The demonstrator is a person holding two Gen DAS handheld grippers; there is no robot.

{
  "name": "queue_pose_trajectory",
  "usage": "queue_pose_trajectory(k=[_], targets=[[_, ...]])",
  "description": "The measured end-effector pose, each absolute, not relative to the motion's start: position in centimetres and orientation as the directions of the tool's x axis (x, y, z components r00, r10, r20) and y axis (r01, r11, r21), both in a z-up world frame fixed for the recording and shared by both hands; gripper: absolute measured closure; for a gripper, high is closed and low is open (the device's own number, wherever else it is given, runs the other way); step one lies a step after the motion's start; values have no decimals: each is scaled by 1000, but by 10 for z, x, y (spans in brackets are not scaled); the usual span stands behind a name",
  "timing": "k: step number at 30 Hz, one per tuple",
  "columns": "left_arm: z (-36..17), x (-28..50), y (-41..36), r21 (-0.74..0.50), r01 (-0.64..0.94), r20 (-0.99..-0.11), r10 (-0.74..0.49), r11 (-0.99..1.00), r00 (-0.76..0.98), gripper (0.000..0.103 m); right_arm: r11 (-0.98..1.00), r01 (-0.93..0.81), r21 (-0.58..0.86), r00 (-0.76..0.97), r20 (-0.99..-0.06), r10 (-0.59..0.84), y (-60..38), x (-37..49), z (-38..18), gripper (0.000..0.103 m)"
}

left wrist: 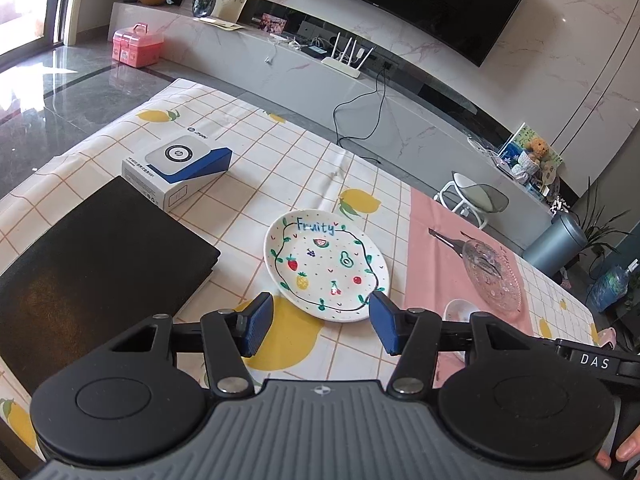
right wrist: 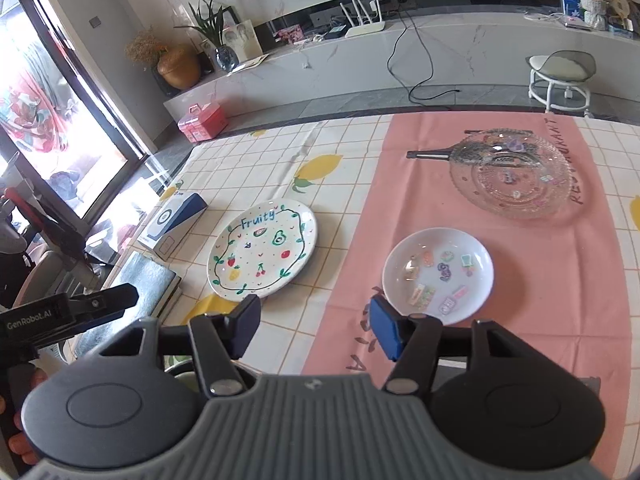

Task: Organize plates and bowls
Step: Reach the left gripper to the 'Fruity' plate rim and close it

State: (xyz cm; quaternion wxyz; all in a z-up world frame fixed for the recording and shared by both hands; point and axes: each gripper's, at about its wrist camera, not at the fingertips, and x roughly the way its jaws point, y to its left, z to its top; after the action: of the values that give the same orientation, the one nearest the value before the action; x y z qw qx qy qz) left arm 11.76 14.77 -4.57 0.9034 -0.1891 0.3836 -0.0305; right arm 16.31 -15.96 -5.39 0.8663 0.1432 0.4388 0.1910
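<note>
Crockery lies spread across the desk (right wrist: 344, 148) in three pieces, none stacked yet. The fruit plate (left wrist: 326, 264), white with "Fruity" lettered on it, sits on the lemon-print cloth; the small white dish (right wrist: 438, 274) with little stickers and the clear glass plate (right wrist: 510, 174) both rest on the pink mat (right wrist: 560, 272), the glass one farther back, apart from the dish.

The left tongs (left wrist: 320, 326) are spread wide and empty, hovering just short of the fruit plate's near rim. The right tongs (right wrist: 314, 326) are likewise spread and holding nothing, poised above the seam between cloth and mat, with the white dish just ahead of the right finger.

The step in hand looks like a first pick-up, probably the fruit plate by the left tongs. To do it well, come in low so one pad slides under the rim and the other lands on top, since a flat plate offers no side to pinch. Bite at the near edge, squarely. Lift level; glazed ware is slippery and will swing if held by too thin a lip. Whether the rim stands clear of the cloth enough to get under is hard to judge from here. Mind the black folder (left wrist: 96, 264) and white box (left wrist: 178, 166) to the left.
</note>
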Motion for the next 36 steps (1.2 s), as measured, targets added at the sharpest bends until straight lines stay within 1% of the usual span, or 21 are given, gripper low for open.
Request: queue_pose_trajectory(k=[5,8,10,13,14,15,20,24,27,32,33,36], targets=[[-59,145,154,-388,-73,-694,-239,919,679,45,871,-209,444,467,-738,488,-151,202,-71,55],[-71,165,160,-415,-91,-709,-258,905,657,49,856,-193,480,423,-746,514,-146,225,-83,56],[-80,179,165,-443,-116,-719,-275,889,638,57,843,-171,510,400,-746,533,-143,239,-91,57],[-93,197,171,-463,-139,-733,-291,875,615,60,828,-137,544,369,-748,552,-138,258,-104,60],[-97,201,172,-463,-146,-738,-290,874,609,61,827,-132,547,360,-751,554,-135,263,-107,64],[-100,205,174,-462,-158,-745,-285,873,603,62,824,-130,551,352,-752,558,-133,268,-111,65],[-116,221,187,-463,-210,-765,-269,861,586,65,814,-113,570,335,-750,571,-127,286,-124,66],[-123,227,190,-466,-215,-766,-270,858,583,65,810,-105,577,320,-751,577,-125,292,-133,66],[-127,231,191,-473,-216,-764,-277,854,582,73,799,-105,593,323,-739,591,-126,294,-137,68],[-130,233,189,-463,-201,-758,-269,863,594,80,775,-95,625,328,-715,617,-130,297,-144,81],[-131,234,188,-466,-198,-756,-271,863,596,80,763,-85,641,329,-705,628,-132,298,-147,81],[-131,234,187,-458,-200,-754,-260,866,604,85,729,-54,683,325,-678,659,-134,299,-154,88]])
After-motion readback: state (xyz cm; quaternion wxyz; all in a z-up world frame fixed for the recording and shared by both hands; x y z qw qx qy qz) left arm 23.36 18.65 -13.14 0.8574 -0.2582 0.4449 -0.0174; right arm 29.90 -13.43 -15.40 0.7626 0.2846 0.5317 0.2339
